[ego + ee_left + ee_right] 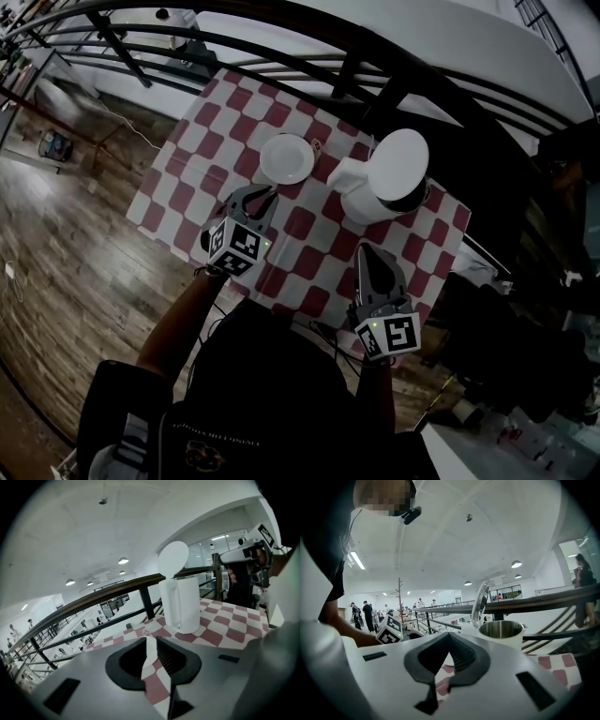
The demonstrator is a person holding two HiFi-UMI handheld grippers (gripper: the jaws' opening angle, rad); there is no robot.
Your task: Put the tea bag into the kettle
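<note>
1. Kettle [370,202]: it stands upright on the checked cloth [187,183], at the side of the table nearest the railing [281,61], long axis vertical. The lid [398,167] is swung fully back and stands on edge above the body. The handle side points toward the plate [287,157]. In the right gripper view the mouth of the kettle [506,637] faces up, its steel interior shows, and the lid [479,604] rises at its left.

2. Tea bag [316,145]: a small pale item lies on the cloth at the plate's rim, on the kettle side. It is too small to read its long axis or heading.

3. Left gripper [265,194]: your bare left forearm [178,314] reaches up from the lower left. The gripper tilts downward, with its tips over the cloth just short of the plate. In the left gripper view the jaws of the left gripper [149,638] stand a narrow slit apart. Only checked cloth shows through the slit, and nothing is between them. The kettle [183,604] stands ahead and to the right, its lid [173,558] raised.

4. Right gripper [367,248]: you hold it close to your body, over the near edge of the table. It lies nearly level and points at the kettle, apart from it. In the right gripper view the jaws of the right gripper [449,634] meet at the tips and grip nothing.
</note>
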